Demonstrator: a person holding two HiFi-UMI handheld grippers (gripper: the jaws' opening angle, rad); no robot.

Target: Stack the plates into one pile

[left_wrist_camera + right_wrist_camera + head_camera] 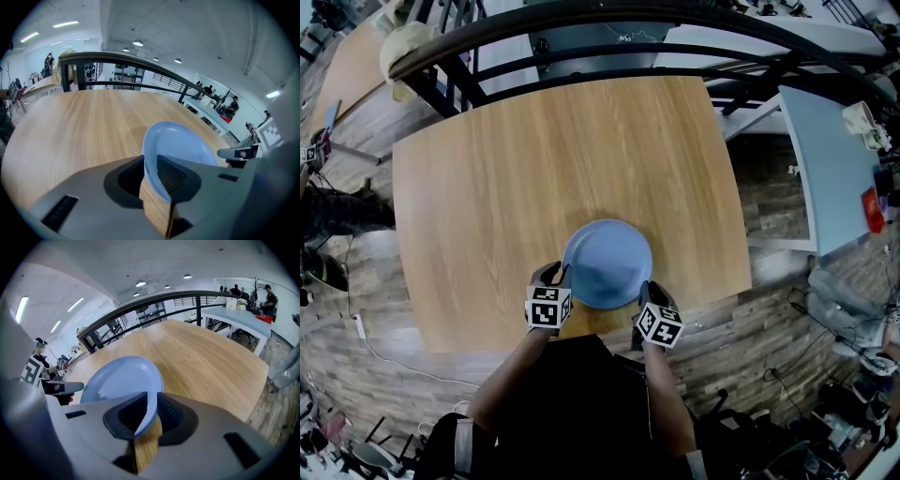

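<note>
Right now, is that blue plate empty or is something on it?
Empty: the blue plate shows a bare surface in every view.

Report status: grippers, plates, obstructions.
Left gripper and right gripper open, plate rim between each one's jaws. One blue plate showing, on table. Nothing in the way.

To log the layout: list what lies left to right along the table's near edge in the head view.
left claw → blue plate → right claw
</note>
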